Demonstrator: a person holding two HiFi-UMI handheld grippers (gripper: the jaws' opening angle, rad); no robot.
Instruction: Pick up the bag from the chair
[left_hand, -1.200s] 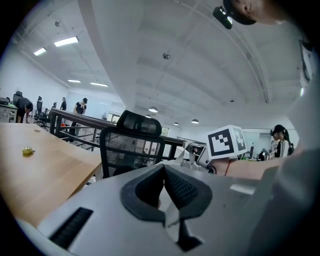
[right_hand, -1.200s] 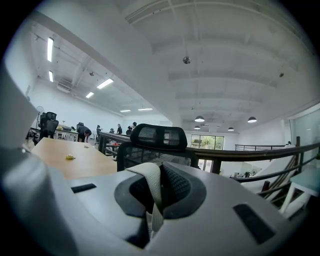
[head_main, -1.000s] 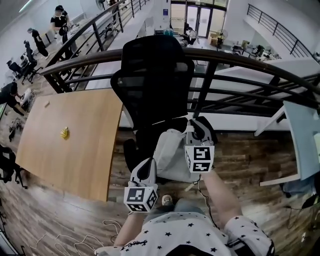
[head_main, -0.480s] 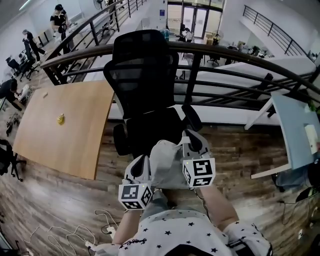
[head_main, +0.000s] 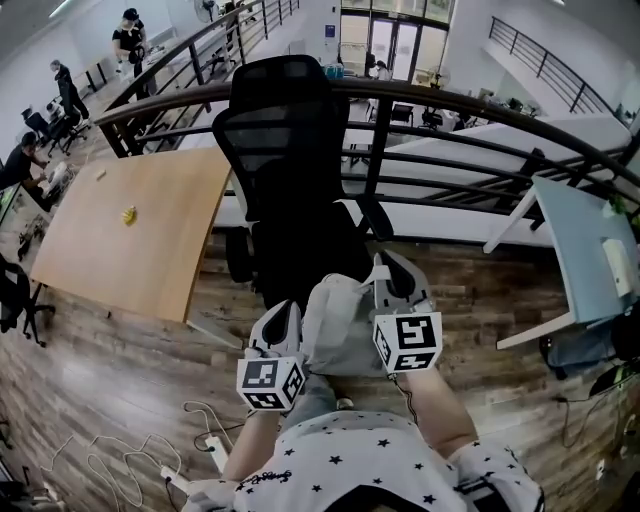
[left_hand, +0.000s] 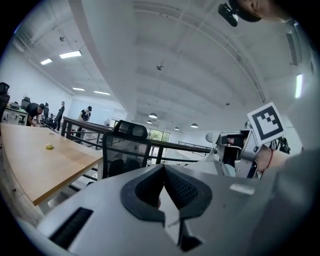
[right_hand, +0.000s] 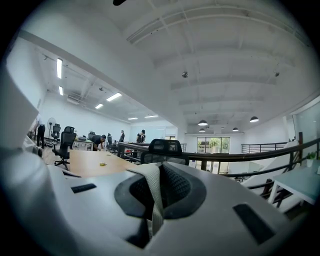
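Note:
A pale grey bag hangs between my two grippers, just in front of the black office chair and off its seat. My left gripper holds the bag's left side, and its pads are pressed together with a thin pale sliver of fabric between them. My right gripper is at the bag's upper right, shut on a grey woven strap that runs down between its pads. The chair's backrest rises beyond the left gripper and also beyond the right gripper.
A wooden table stands to the chair's left. A black metal railing runs behind the chair. A pale blue table is at the right. White cables lie on the wood floor at lower left. People are far off at the back left.
The bag has come off the chair seat and back towards me, held by both grippers, which have drawn closer to my body.

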